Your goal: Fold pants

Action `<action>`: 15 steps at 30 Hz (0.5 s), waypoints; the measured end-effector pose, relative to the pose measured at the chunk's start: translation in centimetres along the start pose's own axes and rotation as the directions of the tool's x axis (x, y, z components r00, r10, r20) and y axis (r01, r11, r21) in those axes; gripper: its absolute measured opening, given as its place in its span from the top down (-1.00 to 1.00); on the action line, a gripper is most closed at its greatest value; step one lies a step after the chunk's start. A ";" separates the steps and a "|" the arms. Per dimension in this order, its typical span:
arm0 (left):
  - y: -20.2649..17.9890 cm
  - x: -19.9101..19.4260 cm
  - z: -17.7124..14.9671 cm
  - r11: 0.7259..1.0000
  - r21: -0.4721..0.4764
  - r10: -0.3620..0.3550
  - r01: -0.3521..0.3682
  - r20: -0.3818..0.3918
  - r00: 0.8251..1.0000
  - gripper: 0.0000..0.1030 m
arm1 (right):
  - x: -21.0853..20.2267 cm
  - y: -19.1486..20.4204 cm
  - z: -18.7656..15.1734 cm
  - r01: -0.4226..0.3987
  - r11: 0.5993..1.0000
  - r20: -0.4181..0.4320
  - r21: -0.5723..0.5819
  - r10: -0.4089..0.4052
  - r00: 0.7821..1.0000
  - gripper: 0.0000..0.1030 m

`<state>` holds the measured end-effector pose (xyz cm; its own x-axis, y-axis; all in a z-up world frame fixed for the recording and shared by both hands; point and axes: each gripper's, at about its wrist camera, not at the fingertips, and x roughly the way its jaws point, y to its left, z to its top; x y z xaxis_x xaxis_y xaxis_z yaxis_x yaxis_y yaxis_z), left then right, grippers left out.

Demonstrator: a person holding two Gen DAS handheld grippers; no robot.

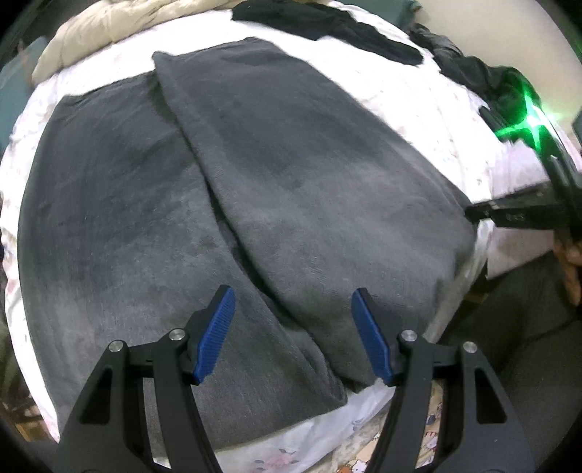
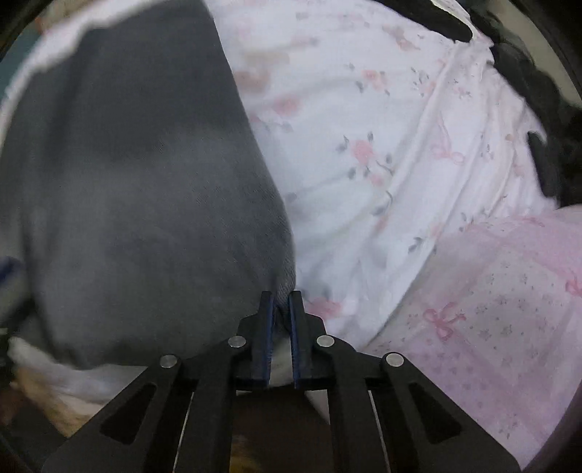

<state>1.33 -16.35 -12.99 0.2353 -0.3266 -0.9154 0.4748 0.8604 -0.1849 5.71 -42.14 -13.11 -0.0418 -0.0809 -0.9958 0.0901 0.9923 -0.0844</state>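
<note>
Dark grey pants [image 1: 225,189] lie spread on a white floral bedsheet [image 1: 418,105], one leg overlapping the other. My left gripper [image 1: 293,302] hovers open above the near end of the pants, its blue pads apart and nothing between them. At the right edge of the left wrist view the other gripper's black body [image 1: 527,207] meets the pants' right corner. In the right wrist view my right gripper [image 2: 280,296] points down and is shut on the corner of the grey pants [image 2: 138,203], a pinch of fabric showing between the narrow pads.
Black garments [image 1: 327,22] and a beige quilt [image 1: 102,25] lie at the far side of the bed. A pink patterned pillow [image 2: 509,302] sits right of the right gripper. A person's hand [image 1: 573,265] and a green light [image 1: 527,120] show at the right.
</note>
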 end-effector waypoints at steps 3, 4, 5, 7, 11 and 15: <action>-1.1 -1.1 0.3 0.998 0.022 -0.061 0.060 0.045 0.997 -0.22 | -2.5 -0.3 -0.1 0.031 0.999 0.090 0.024 -0.033 0.995 0.80; -1.6 -1.4 0.5 0.996 0.035 -0.084 0.083 0.056 0.995 -0.22 | -3.7 -0.5 -0.3 0.025 0.999 0.126 0.038 -0.030 0.992 0.78; -2.2 -1.4 0.7 0.993 0.054 -0.106 0.103 0.060 0.993 -0.22 | -4.8 -0.7 -0.5 0.009 0.999 0.163 0.048 -0.017 0.987 0.75; -3.6 -0.4 1.0 0.989 0.090 -0.117 0.113 0.034 0.993 -0.22 | -6.5 -0.7 -0.9 -0.101 0.993 0.238 0.066 0.082 0.968 0.68; -4.5 4.6 0.2 0.991 0.091 -0.086 0.099 -0.137 0.987 -0.23 | -3.8 0.5 -1.0 -0.508 0.853 0.186 0.122 0.483 0.856 0.69; -3.9 6.5 -1.2 0.974 0.167 -0.121 0.153 -0.186 0.975 -0.26 | 3.1 2.9 -1.5 -0.458 0.869 -0.009 0.186 0.467 0.884 0.98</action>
<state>-0.02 -21.40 -18.66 0.0145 -0.3501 -0.9366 0.6400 0.7229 -0.2603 4.33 -39.39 -16.37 -0.0035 0.3930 -0.9195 0.2830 0.8823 0.3760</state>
